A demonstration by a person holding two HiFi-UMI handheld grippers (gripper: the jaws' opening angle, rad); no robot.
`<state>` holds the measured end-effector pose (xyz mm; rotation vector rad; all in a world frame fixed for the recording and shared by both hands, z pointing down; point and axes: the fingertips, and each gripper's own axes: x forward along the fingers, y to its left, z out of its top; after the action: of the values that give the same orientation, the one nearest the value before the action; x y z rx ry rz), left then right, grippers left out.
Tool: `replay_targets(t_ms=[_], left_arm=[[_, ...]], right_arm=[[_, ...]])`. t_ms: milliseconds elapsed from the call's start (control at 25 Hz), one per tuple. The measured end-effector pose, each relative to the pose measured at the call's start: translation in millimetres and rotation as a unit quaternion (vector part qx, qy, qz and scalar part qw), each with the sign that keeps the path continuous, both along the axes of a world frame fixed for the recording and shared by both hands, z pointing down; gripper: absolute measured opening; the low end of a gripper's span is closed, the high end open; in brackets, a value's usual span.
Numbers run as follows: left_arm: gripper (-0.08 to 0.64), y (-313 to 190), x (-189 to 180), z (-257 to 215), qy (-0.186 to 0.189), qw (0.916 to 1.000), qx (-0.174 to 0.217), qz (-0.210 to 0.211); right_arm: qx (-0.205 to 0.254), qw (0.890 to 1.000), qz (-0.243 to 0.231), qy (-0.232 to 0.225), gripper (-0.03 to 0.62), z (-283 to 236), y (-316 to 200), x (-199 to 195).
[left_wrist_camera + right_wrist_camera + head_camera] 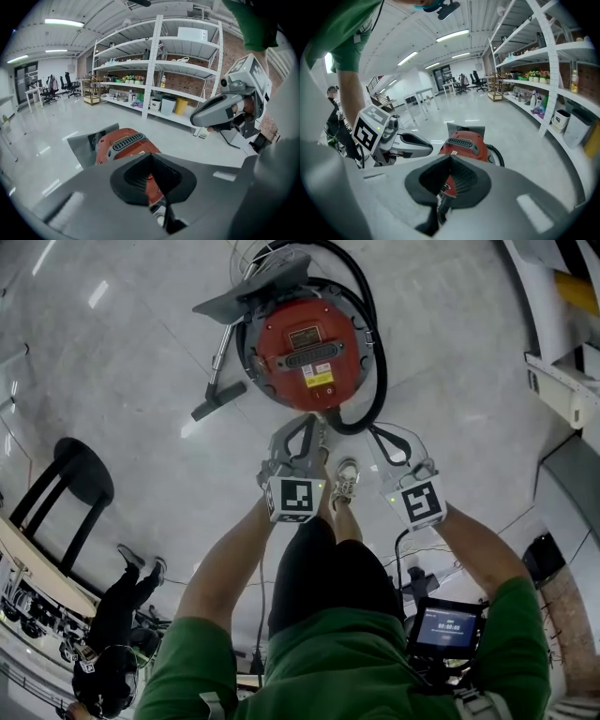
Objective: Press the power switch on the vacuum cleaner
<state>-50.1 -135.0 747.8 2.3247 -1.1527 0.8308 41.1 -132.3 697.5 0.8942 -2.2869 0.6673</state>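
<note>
Polished grey floor (112, 362) spreads through the storeroom, and the red vacuum cleaner (305, 348) stands on it just before the person's feet. The left gripper (314, 423) and right gripper (375, 435) hover near its rim, each with jaws together and empty, probably as a blunt tip for pushing the switch, which I cannot find.

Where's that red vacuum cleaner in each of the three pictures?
Head view: vacuum cleaner top centre, on the floor.
Left gripper view: vacuum cleaner lower centre-left.
Right gripper view: vacuum cleaner centre, just below the middle.
Shared landmark: the black ribbed bar on its red top.
</note>
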Motion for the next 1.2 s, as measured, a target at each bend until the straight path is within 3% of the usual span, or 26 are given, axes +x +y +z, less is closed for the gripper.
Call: replay_targets(t_ms=[440,1200], left_arm=[[0.008,-2,4,38,-0.01,0.9999,-0.012,0.004],[0.008,-7,6,79,-0.021,0.9987,-0.047,0.001]], right_arm=[[0.005,1.0,-0.023,0.021,0.003,57,-11,-10],[-0.048,0.997,-0.047,0.041,0.005,117,-10,-32]])
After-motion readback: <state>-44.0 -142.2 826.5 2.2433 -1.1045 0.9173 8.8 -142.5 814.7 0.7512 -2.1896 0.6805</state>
